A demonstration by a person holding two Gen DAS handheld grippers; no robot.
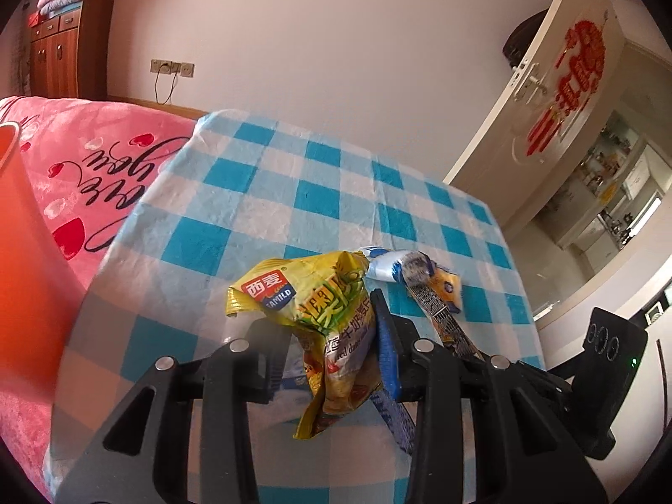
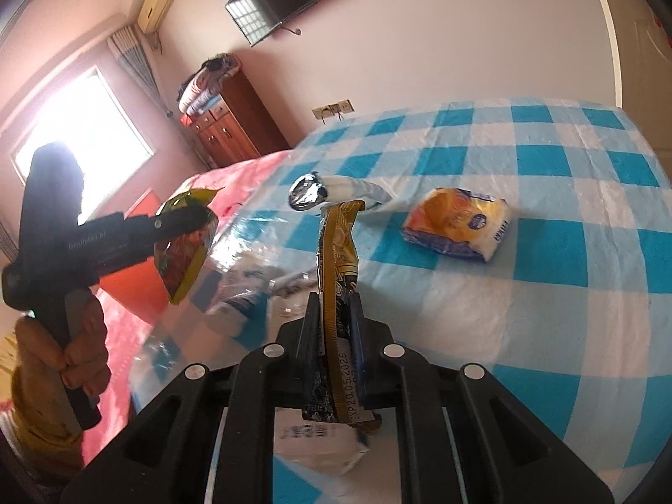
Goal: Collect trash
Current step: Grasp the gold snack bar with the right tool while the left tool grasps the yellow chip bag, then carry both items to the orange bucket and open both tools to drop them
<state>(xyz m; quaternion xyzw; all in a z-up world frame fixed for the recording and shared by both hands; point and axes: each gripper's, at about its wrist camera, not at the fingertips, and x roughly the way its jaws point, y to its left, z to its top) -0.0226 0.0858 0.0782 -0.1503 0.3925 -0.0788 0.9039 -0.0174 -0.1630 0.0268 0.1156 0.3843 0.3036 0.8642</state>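
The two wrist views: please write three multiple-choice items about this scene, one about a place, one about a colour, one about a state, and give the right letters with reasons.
1. Where does the orange-and-white packet lie?
A. on the checked tablecloth
B. on the pink bedspread
C. inside the cupboard

2. What colour is most of the snack bag in the left gripper?
A. green
B. yellow
C. purple

3. What is the state of the right gripper?
A. open and empty
B. shut on a spoon
C. shut on the gold wrapper

Answers: 1 A, it rests on the blue-and-white tablecloth. 2 B, its printed face is mainly yellow. 3 C, the gold wrapper stands pinched between its fingers.
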